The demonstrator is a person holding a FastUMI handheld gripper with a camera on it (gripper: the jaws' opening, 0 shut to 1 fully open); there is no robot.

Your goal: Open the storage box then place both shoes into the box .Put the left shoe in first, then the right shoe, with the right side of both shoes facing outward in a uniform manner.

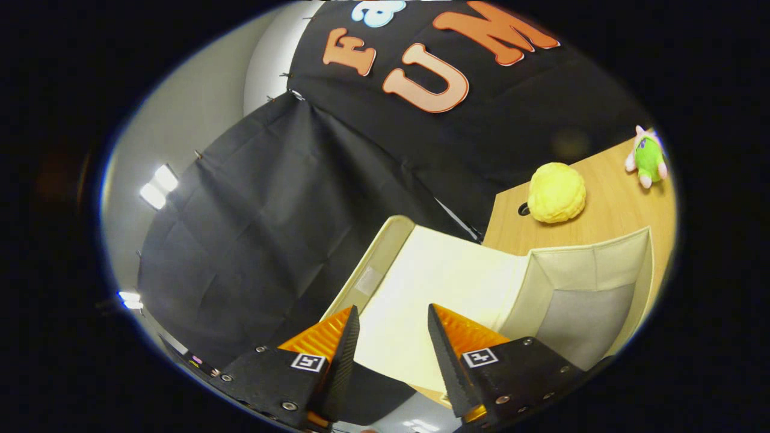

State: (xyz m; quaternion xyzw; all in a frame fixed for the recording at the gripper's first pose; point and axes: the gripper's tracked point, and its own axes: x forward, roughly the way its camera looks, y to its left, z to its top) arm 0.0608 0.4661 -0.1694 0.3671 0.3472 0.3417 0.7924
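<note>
Gripper fingers gape apart over the box; its raised lid looks light and floppy, best pinched at the rim

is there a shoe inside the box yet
No, the open storage box shows bare fabric walls inside, and the gripper jaws stand apart holding nothing.

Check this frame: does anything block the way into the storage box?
Nothing visible does. The storage box stands open with its lid raised, just ahead of the open hand-held gripper, whose fingers hold nothing.
</note>
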